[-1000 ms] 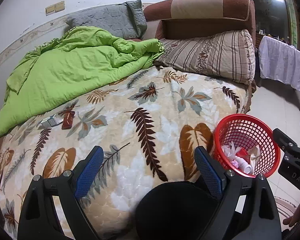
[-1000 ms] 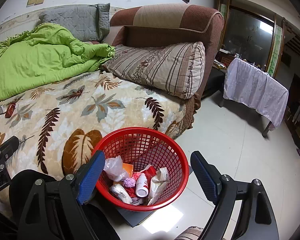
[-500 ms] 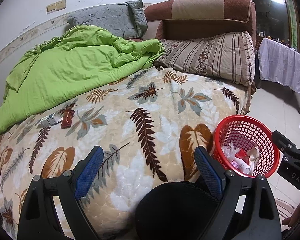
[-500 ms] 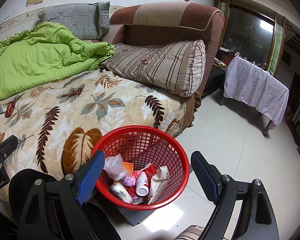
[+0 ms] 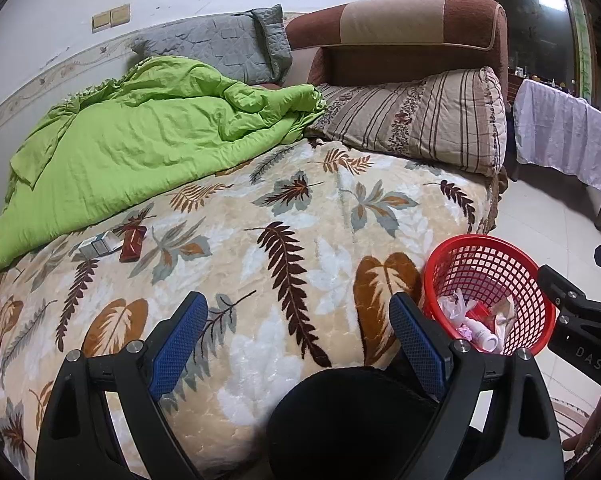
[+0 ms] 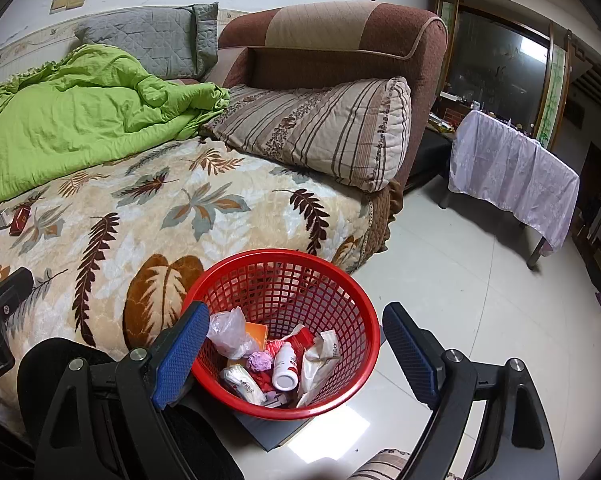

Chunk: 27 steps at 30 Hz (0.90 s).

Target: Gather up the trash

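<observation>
left wrist view: the letters "das" are read on the black body of the right tongs [image 5: 580, 320] at the right edge; on the far-left body seen from the right wrist only ".ai" can be made out. print on the items is too small to be read.

the left tongs [image 5: 296, 340] are held wide apart with nothing between the blue pads, above the leaf-patterned blanket [image 5: 300, 240] of the bed. a white carton [image 5: 98, 245] and a dark red packet [image 5: 133, 243] are seen lying touching on the blanket, well ahead and to the left of these tongs, just beside the edge of the green quilt [image 5: 140, 140].

the right tongs [image 6: 296, 344] are likewise spread wide and empty. the red basket [image 6: 284, 272] is placed on the floor against the bed, directly ahead of and between the pads, its rim partly covered by the left pad. inside it a crumpled clear bag [image 6: 230, 330], a white bottle [image 6: 285, 370], a purple ball [image 6: 259, 361] and wrappers are seen.
</observation>
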{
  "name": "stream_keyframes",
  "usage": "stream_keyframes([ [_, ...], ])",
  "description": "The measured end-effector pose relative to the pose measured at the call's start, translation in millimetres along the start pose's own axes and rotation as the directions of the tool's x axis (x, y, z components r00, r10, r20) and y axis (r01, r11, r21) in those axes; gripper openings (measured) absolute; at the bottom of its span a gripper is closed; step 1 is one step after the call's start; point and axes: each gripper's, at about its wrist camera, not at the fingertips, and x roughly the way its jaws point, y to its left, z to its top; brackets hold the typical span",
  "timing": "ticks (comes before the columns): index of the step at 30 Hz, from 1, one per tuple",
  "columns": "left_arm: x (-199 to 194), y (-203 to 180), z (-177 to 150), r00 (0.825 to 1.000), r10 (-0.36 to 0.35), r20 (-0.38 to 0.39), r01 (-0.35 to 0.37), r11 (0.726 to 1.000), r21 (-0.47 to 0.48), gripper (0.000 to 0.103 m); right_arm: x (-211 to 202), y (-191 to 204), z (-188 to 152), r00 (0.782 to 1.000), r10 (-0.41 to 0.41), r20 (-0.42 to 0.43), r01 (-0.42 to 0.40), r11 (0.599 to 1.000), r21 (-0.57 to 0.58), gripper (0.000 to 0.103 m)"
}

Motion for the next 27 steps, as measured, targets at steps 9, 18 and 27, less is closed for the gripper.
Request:
stream_keyframes([
  [9, -0.4, 0.2, 0.2, 1.0, -0.002, 0.001, 0.002, 1.0, -0.003, 0.091, 0.8, 0.0, -1.3, 1.0, 0.0, -0.002, 0.0, 1.0, 0.002, 0.091],
  [18, -0.8, 0.3, -0.2, 1.0, -0.004, 0.001, 0.004, 1.0, -0.001, 0.091, 0.8, -0.2, -1.0, 1.0, 0.001, -0.002, -0.001, 1.0, 0.002, 0.091],
  [27, -0.8, 1.3, 0.1, 1.0, -0.002, 0.002, 0.002, 1.0, -0.004, 0.091, 1.9, 0.7, -2.2, 1.0, 0.002, -0.007, -0.002, 1.0, 0.003, 0.091],
])
